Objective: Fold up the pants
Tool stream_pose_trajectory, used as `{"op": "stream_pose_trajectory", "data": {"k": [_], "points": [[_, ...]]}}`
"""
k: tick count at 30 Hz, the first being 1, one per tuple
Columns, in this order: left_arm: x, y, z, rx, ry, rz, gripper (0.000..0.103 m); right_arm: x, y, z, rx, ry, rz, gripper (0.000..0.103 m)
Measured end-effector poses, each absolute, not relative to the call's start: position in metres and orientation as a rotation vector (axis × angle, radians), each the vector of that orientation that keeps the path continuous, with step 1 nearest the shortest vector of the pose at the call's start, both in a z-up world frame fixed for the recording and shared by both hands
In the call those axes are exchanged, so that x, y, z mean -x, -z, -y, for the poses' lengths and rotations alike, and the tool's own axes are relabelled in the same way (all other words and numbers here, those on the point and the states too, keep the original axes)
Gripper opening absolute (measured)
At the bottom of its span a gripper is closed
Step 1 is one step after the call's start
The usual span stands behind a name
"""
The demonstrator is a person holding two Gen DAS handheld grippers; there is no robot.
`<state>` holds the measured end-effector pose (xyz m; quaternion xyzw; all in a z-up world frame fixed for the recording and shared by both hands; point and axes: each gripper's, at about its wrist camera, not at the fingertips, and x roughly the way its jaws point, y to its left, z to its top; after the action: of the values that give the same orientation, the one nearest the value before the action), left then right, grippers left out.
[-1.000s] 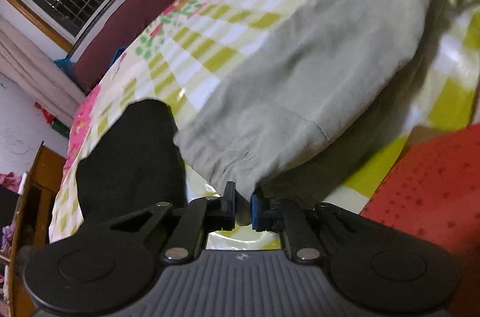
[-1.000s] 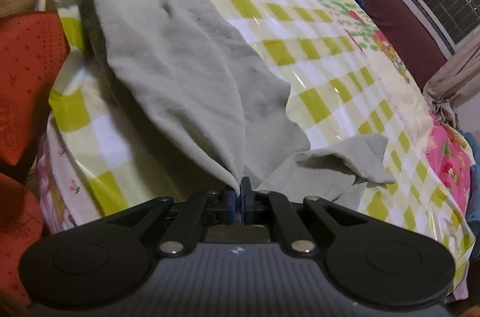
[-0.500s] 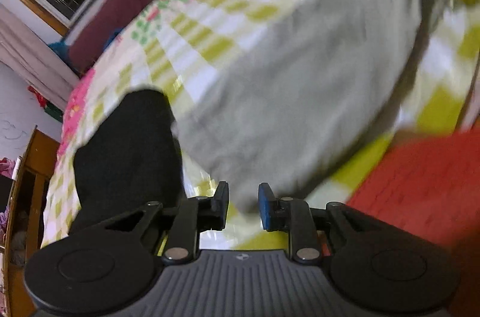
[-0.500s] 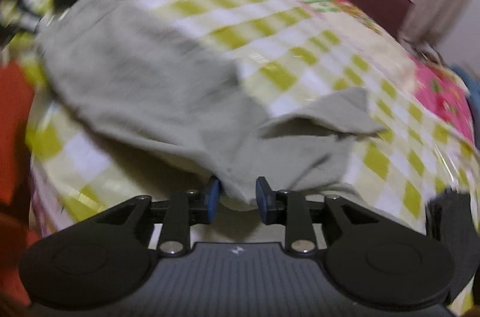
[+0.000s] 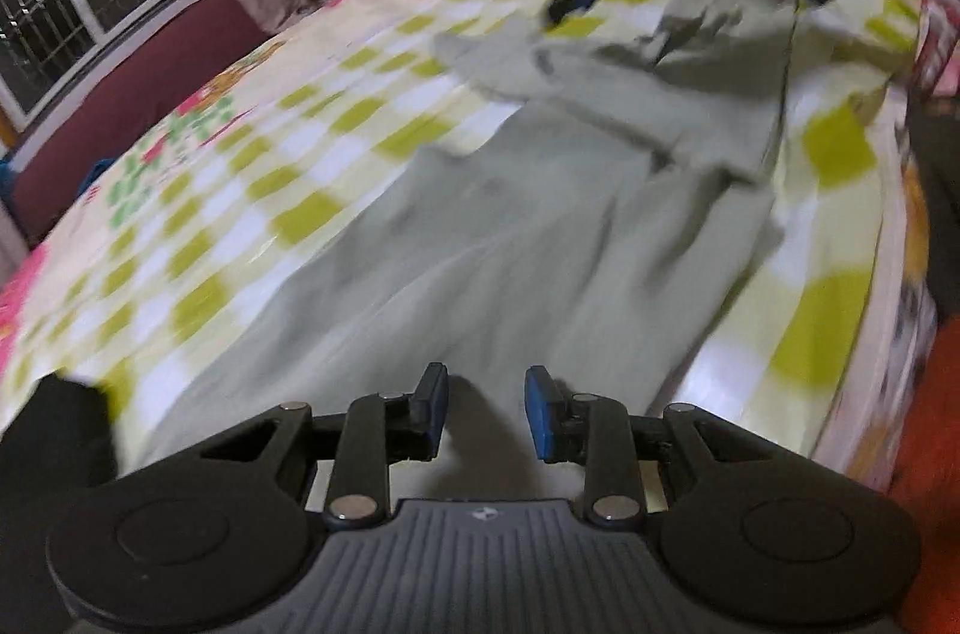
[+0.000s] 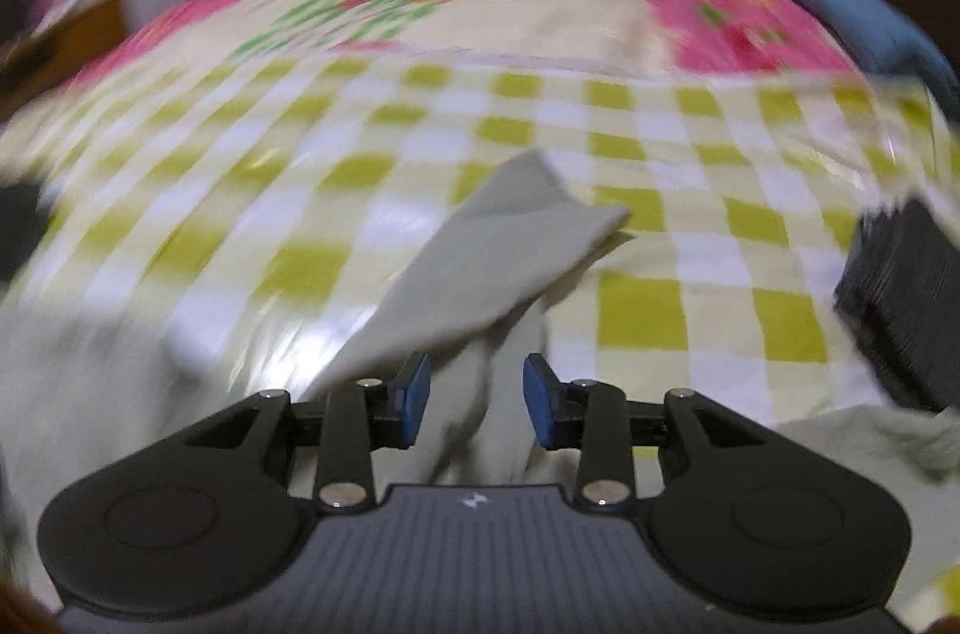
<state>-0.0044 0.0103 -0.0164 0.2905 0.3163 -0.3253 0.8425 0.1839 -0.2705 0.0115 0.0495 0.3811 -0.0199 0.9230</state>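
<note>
Lying across the near part of the bed (image 5: 258, 190), the grey-green pants (image 5: 492, 238) spread from the near edge away toward the far right, where the cloth bunches into folds. The bed's cover is a glossy sheet checked in yellow-green and white, with pink flowered patches farther off.

The left gripper (image 5: 486, 409) hangs just above the near end of the pants. Its jaws have just been opening and now stand apart, with pale cloth showing in the gap between the blue pads (image 5: 543, 415); the pads do not press on it. A dark garment (image 5: 54, 436) lies at the near left, beside the pants. At the far right of this view a blurred dark shape sits over the bunched cloth; whether it is the other gripper cannot be told.

The right gripper (image 6: 477, 400) also has jaws that have just been opening, and they stand parted. A loose end of the pants (image 6: 510, 244) runs from between them out over the checked sheet to a flat pointed flap. The cloth rests in the gap but is not pinched. A stack of dark fabric (image 6: 900, 310) sits at the right of this view. Both views are smeared by motion.
</note>
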Motion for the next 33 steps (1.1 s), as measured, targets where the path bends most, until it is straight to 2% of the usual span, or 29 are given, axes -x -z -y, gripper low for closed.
{"op": "stream_pose_trajectory", "data": {"k": [7,9,11,12,19,25,28,33], "points": [[-0.011,0.028,0.013,-0.566,0.754,-0.701,0.044,-0.246,0.02,0.327,-0.494,0.124,-0.752,0.036],[-0.017,0.028,0.015,-0.551,0.753,-0.714,0.044,-0.258,0.028,0.329,-0.519,0.148,-0.755,0.037],[-0.02,0.027,0.018,-0.564,0.749,-0.712,0.044,-0.266,0.032,0.328,-0.513,0.157,-0.751,0.021],[-0.02,0.027,0.019,-0.575,0.748,-0.711,0.044,-0.267,0.031,0.329,-0.515,0.148,-0.755,0.003],[-0.019,0.023,0.04,-0.654,0.759,-0.686,0.044,-0.22,-0.025,0.358,-0.605,0.049,-0.581,0.002],[-0.007,0.011,0.07,-0.683,0.821,-0.615,0.045,-0.106,-0.081,0.423,-0.674,0.14,-0.376,0.002],[0.0,0.013,0.09,-0.704,0.859,-0.598,0.045,-0.052,-0.073,0.456,-0.673,0.285,-0.374,0.002],[0.014,0.024,0.118,-0.776,0.916,-0.599,0.046,0.001,-0.022,0.487,-0.785,0.42,-0.457,0.002]]}}
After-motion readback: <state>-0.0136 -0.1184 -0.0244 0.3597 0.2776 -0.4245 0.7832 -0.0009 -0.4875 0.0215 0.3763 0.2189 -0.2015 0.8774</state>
